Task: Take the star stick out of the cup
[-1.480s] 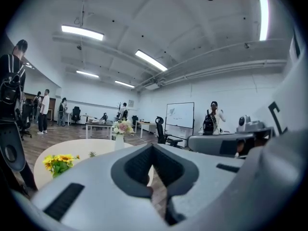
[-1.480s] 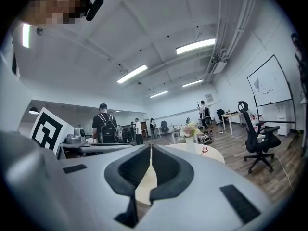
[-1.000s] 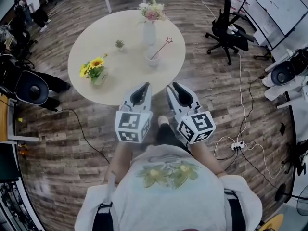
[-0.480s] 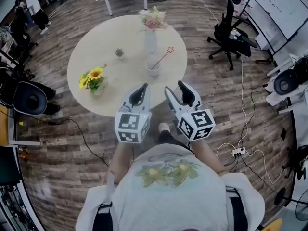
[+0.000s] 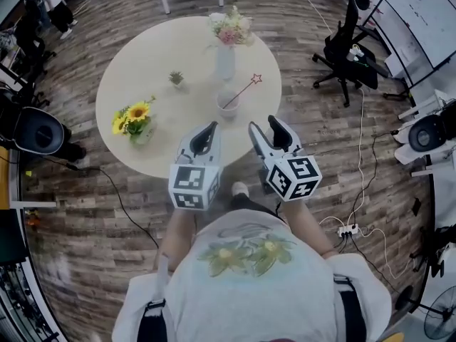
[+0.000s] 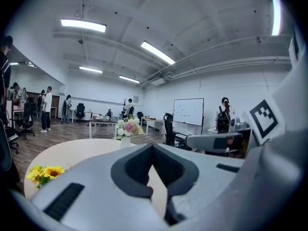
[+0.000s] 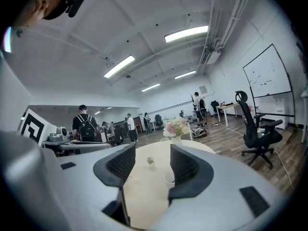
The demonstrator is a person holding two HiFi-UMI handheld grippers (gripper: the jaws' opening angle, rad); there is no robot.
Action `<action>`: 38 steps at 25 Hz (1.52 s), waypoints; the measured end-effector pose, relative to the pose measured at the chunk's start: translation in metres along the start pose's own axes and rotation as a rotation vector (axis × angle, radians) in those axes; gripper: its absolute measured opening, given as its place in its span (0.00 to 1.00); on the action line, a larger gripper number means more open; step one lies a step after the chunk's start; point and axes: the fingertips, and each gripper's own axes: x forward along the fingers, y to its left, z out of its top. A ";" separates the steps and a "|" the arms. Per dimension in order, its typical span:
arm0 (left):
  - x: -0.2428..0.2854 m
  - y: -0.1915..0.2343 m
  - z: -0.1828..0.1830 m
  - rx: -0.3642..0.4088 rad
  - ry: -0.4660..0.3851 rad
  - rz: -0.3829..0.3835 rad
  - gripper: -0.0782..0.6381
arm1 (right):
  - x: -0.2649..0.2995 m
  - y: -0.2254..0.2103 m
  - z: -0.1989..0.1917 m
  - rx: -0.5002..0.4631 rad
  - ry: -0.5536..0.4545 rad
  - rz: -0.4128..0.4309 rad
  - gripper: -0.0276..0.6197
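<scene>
A white cup (image 5: 228,107) stands on the round table (image 5: 171,48), right of its middle. The star stick (image 5: 246,88) leans out of it to the upper right, its star over the table's right part. Both grippers hover at the table's near edge, short of the cup. My left gripper (image 5: 212,127) (image 6: 153,147) is shut, its tips meeting with nothing held. My right gripper (image 5: 263,127) (image 7: 152,153) stands open; its jaws have just been opening and nothing is between them. Past its jaws the right gripper view shows the cup (image 7: 168,178) farther off.
On the table stand a vase of pink flowers (image 5: 226,45), a tiny potted plant (image 5: 176,80) and a sunflower pot (image 5: 135,116). An office chair (image 5: 343,45) is at the right. Cables and a power strip (image 5: 349,228) lie on the floor. People (image 5: 43,6) stand far left.
Both grippers have moved forward to the table's near edge. The right gripper's jaws have spread apart. The table sits closer and lower in the head view.
</scene>
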 end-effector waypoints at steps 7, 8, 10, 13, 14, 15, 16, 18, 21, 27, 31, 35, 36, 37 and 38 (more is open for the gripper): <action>0.028 0.010 0.005 -0.017 -0.008 0.017 0.11 | 0.027 -0.031 0.000 0.020 0.024 0.000 0.38; 0.033 0.012 0.005 -0.021 -0.006 0.018 0.11 | 0.032 -0.035 0.000 0.021 0.028 0.002 0.38; 0.042 0.015 0.005 -0.024 0.001 0.023 0.11 | 0.041 -0.044 0.000 0.022 0.039 0.006 0.38; 0.055 0.018 0.003 -0.029 0.013 0.029 0.11 | 0.055 -0.057 -0.004 0.026 0.063 0.009 0.38; 0.059 0.019 0.004 -0.029 0.017 0.029 0.11 | 0.059 -0.061 -0.005 0.027 0.072 0.010 0.38; 0.063 0.020 0.004 -0.029 0.019 0.029 0.11 | 0.064 -0.065 -0.007 0.026 0.081 0.012 0.38; 0.067 0.022 0.005 -0.027 0.022 0.031 0.11 | 0.069 -0.070 -0.009 0.024 0.090 0.013 0.38; 0.076 0.024 0.007 -0.023 0.025 0.037 0.11 | 0.080 -0.079 -0.011 0.022 0.104 0.015 0.38; 0.087 0.030 0.010 -0.030 0.024 0.057 0.11 | 0.095 -0.093 -0.016 0.022 0.129 0.017 0.38; 0.106 0.040 0.009 -0.033 0.041 0.075 0.11 | 0.124 -0.117 -0.027 0.024 0.170 0.016 0.38; 0.116 0.045 0.007 -0.081 0.043 0.063 0.11 | 0.142 -0.130 -0.035 0.019 0.196 0.020 0.38; 0.128 0.045 0.001 -0.064 0.066 0.072 0.11 | 0.156 -0.146 -0.042 0.019 0.221 0.021 0.38; 0.131 0.046 0.000 -0.065 0.072 0.078 0.11 | 0.159 -0.150 -0.044 0.024 0.227 0.019 0.38; 0.133 0.048 -0.001 -0.066 0.077 0.085 0.11 | 0.163 -0.154 -0.047 0.030 0.234 0.017 0.38; 0.135 0.049 -0.003 -0.066 0.084 0.092 0.11 | 0.167 -0.158 -0.051 0.038 0.240 0.014 0.38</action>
